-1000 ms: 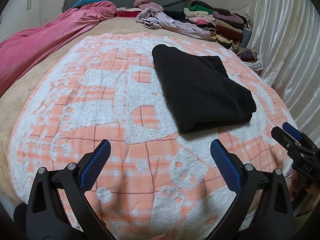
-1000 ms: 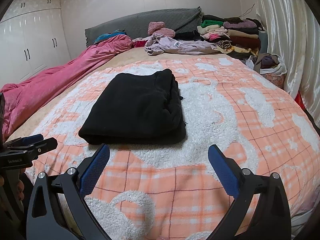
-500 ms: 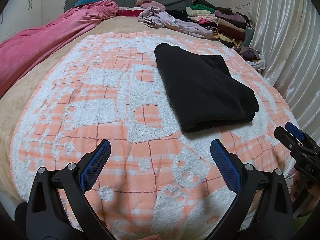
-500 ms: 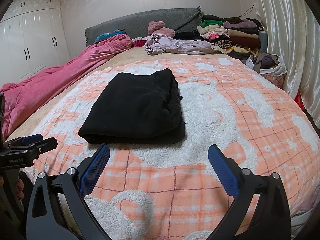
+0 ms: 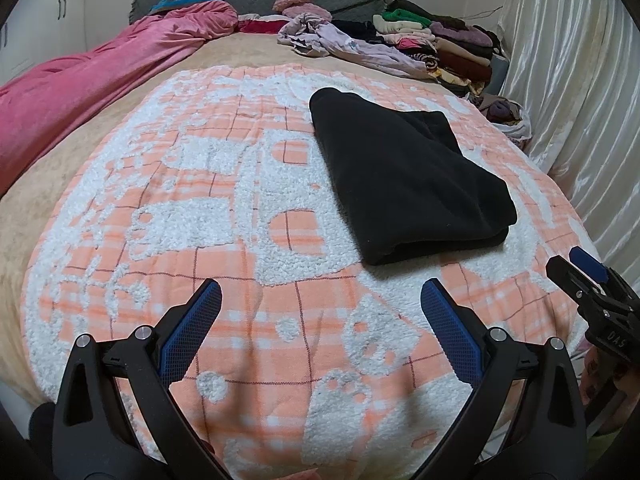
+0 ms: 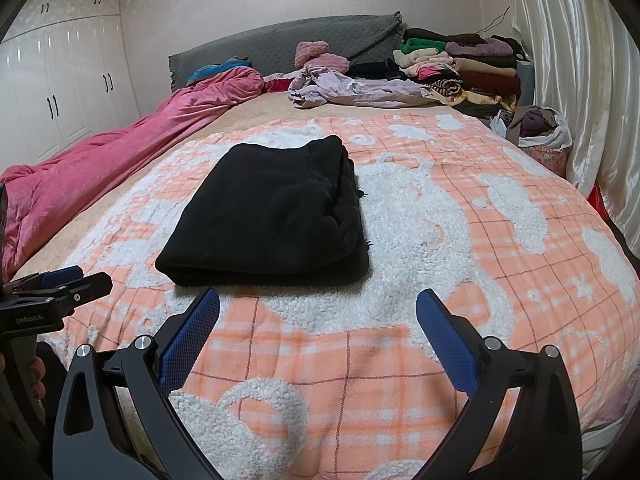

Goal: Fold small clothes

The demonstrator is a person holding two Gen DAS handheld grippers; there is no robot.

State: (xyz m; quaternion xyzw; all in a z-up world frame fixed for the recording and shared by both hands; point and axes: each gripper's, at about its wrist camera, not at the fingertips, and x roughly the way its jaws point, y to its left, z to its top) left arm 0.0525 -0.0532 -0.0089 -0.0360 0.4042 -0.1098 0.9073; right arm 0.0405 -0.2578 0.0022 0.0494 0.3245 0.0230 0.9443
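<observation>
Both tools hang over the near edge of the orange-and-white checked fleece blanket (image 5: 248,184): the left gripper (image 5: 320,320) and the right gripper (image 6: 318,320) each have blue-padded fingers spread wide, holding nothing. On the blanket ahead of them, apart from both, lies the folded black fleece garment (image 6: 272,208), apparently a sweater. Behind it sits a stack of folded clothes (image 6: 460,68).

Bare blanket (image 5: 248,208) around folded garment (image 5: 404,176)
</observation>
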